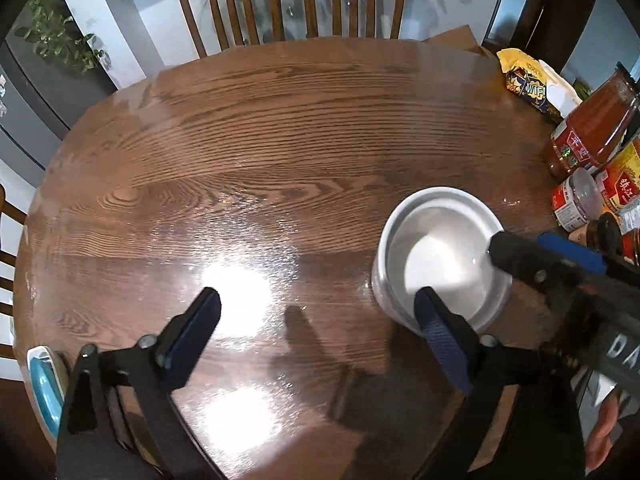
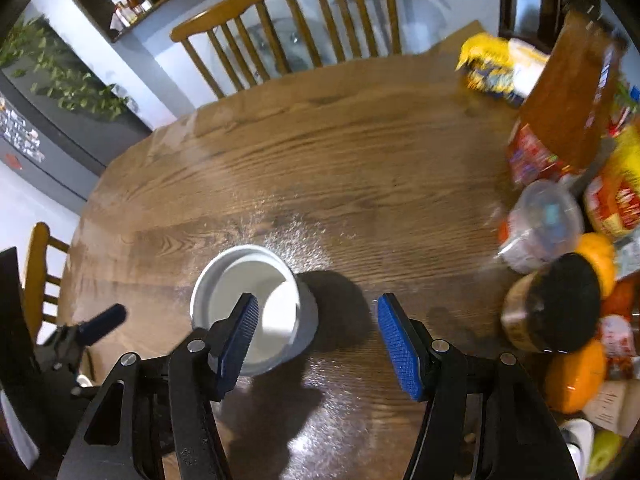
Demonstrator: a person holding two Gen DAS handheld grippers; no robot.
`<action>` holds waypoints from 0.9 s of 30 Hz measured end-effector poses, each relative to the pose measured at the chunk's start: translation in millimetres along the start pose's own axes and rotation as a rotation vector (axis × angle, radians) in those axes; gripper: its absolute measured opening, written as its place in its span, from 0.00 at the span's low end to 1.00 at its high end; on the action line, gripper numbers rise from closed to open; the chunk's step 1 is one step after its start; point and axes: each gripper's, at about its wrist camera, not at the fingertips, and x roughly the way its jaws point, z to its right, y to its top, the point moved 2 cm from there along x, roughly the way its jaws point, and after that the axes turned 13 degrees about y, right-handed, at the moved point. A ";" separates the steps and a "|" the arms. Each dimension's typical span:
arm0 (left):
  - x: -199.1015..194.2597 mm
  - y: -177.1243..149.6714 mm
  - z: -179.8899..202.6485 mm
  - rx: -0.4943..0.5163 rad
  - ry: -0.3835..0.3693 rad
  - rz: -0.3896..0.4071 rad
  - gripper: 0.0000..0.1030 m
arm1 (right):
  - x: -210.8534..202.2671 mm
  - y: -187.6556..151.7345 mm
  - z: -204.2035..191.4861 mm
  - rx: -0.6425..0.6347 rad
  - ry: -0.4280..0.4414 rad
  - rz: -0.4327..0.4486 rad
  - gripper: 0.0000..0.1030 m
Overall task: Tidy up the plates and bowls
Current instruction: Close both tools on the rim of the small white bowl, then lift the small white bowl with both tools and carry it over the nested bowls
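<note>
I've got the right gripper (image 2: 318, 344) spread wide and empty over the white bowl (image 2: 250, 308) by its left finger, left gripper (image 1: 316, 332) likewise released; next I'd straddle the rim and clamp.

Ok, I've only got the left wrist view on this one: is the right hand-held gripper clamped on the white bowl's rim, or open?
Observer: Open. From the right wrist view, the right hand-held gripper is spread wide, with one finger over the white bowl and the other over the bare table.
Operator: Anything close on its outer side that I can't see?
Observer: Yes. Oranges sit beside a black-lidded jar at the table's right edge, apart from the gripper.
</note>
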 end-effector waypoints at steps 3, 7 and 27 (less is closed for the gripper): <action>4.9 -0.7 3.2 -0.016 -0.014 -0.004 0.78 | 8.6 -2.0 1.4 0.003 0.029 -0.016 0.53; 6.8 -1.5 10.7 -0.026 -0.033 0.006 0.65 | 17.0 -4.5 5.0 0.021 0.060 -0.029 0.37; 1.3 -13.3 37.3 0.055 -0.111 0.046 0.23 | 15.4 -15.6 1.7 0.005 0.120 -0.012 0.15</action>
